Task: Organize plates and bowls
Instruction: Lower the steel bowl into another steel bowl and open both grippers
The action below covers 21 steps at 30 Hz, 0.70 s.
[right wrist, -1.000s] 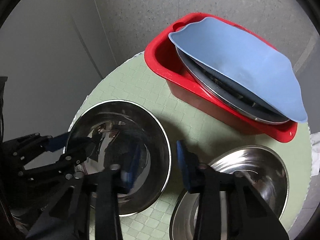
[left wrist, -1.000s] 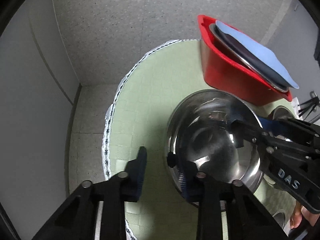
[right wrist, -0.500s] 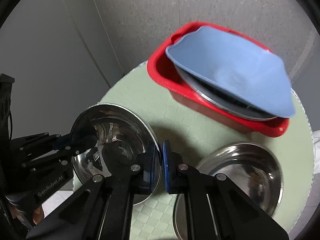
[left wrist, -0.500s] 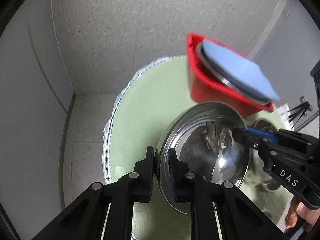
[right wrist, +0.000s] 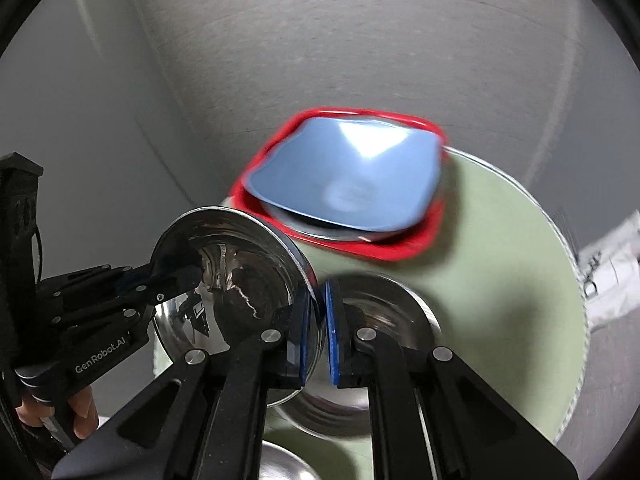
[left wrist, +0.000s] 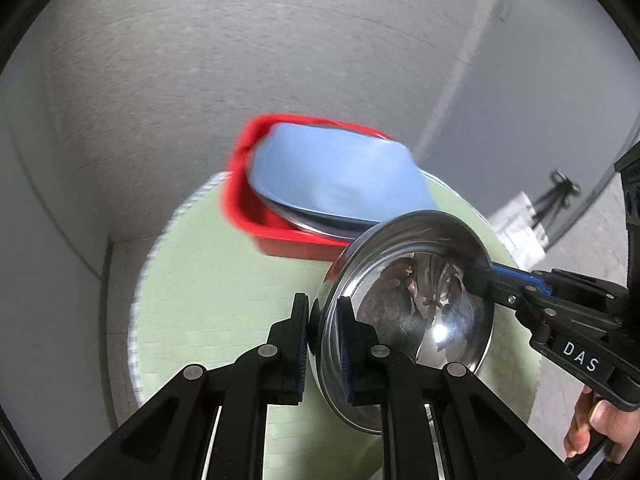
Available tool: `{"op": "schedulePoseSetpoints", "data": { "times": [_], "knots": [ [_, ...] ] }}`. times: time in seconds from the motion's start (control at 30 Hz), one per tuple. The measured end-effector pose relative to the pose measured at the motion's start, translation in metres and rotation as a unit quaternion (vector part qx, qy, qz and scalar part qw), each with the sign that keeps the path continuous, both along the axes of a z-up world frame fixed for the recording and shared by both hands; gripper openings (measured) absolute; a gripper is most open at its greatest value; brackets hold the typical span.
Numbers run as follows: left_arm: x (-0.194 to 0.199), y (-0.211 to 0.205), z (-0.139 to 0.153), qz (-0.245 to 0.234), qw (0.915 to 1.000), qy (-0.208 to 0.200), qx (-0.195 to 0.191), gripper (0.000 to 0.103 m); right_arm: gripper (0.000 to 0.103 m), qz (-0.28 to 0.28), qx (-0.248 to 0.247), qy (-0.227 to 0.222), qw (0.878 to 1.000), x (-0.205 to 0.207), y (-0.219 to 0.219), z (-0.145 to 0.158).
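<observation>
L gripper (left wrist: 323, 346) & R gripper (right wrist: 318, 334) each pinch opposite rims of the steel bowl (left wrist: 416, 312), held tilted above the green table (left wrist: 224, 292), w/ the red bin (left wrist: 280, 236) holding a blue plate (left wrist: 340, 184) just behind the bowl.

Both wrist cameras are looking forward and down along their own fingers, close to the steel bowl (left wrist: 408, 308). The left view is facing it from the bowl's left, the right view from its right. Both are sharing the bowl (right wrist: 236, 288), the red bin (left wrist: 256, 216) beyond it and the green surface (left wrist: 224, 288).
</observation>
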<state>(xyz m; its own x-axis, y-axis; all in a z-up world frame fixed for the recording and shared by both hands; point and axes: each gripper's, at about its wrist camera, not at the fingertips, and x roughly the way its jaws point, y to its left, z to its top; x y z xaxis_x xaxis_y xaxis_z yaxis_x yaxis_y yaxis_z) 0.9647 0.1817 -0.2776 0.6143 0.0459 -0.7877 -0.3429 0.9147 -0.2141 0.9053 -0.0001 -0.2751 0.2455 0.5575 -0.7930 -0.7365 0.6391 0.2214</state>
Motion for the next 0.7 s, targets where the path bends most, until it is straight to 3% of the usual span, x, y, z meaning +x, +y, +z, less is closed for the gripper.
{"op": "schedulePoseSetpoints", "data": {
  "times": [0.23,0.7],
  "knots": [
    [0.038,-0.027,-0.022,-0.034,0.9987,0.038,0.007,0.01,0.007,-0.053,-0.014,0.023,0.998,0.012,-0.041,-0.025],
    [0.081,-0.044,-0.058,-0.038,0.9961,0.077,0.024,0.013,0.01,-0.069,-0.035,0.045,0.996,0.026,-0.043,-0.059]
  ]
}}
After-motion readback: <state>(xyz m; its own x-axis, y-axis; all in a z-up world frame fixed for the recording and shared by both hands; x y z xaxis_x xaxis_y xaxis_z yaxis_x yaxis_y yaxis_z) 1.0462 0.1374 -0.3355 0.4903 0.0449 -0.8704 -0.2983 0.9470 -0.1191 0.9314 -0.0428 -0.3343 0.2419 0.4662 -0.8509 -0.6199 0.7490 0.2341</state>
